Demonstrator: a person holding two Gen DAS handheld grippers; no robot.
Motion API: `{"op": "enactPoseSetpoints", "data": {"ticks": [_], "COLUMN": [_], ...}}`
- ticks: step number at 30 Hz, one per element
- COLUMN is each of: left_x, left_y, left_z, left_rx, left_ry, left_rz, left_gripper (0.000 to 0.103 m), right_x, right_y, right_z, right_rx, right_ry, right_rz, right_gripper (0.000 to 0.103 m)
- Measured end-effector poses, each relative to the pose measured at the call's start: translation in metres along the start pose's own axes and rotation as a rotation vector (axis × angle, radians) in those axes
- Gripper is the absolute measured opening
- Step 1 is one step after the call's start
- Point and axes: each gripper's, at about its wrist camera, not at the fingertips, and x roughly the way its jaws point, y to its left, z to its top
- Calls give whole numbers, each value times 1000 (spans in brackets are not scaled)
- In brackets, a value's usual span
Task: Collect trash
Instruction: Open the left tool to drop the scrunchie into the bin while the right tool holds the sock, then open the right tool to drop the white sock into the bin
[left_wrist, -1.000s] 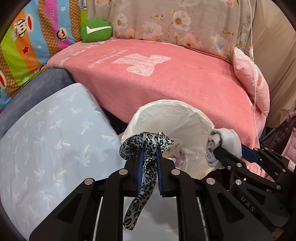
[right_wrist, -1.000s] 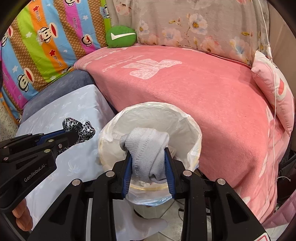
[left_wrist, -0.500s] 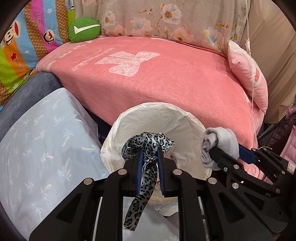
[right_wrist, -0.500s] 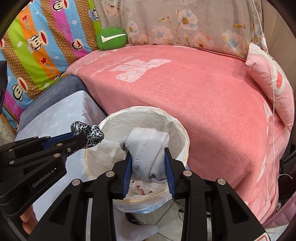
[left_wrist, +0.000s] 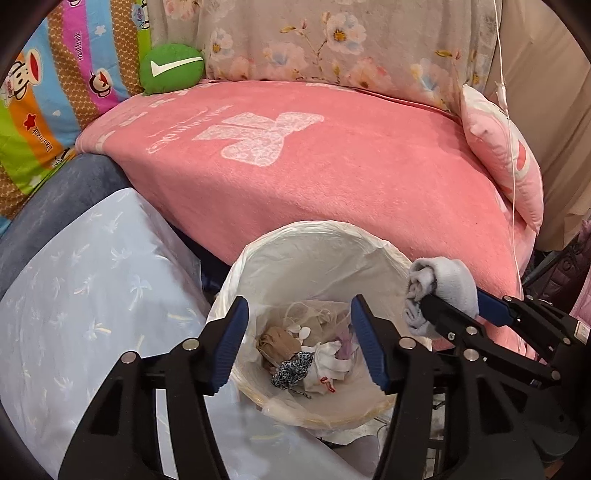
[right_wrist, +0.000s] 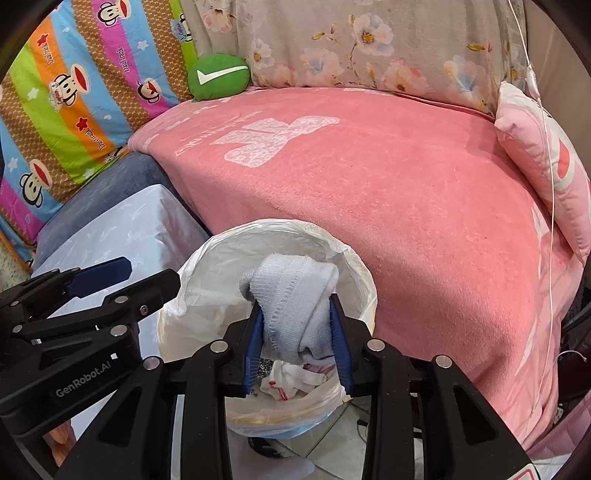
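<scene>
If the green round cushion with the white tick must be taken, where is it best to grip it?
Probably across the green cushion at its rounded front bulge, coming from above and the front. It leans against the flowered backrest, so its back is blocked.

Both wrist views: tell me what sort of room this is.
Most likely a bedroom or sitting room at home. A pink blanket covers a bed or sofa, patterned pillows and a floral cushion are propped behind it, and a lined trash bin stands beside it.
</scene>
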Motion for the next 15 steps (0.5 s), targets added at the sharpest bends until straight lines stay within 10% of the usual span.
{"op": "enactPoseSetpoints", "data": {"ticks": [15], "left_x": [-2], "left_y": [21], "left_z": [2], "left_rx": [-50], "left_ry": [-3], "left_rz": [60], "left_gripper": [60], "right_x": [8], "right_y": [8], "right_z": [10], "right_rx": [-19], "right_ry": [1], "right_rz": [20], "right_gripper": [37]}}
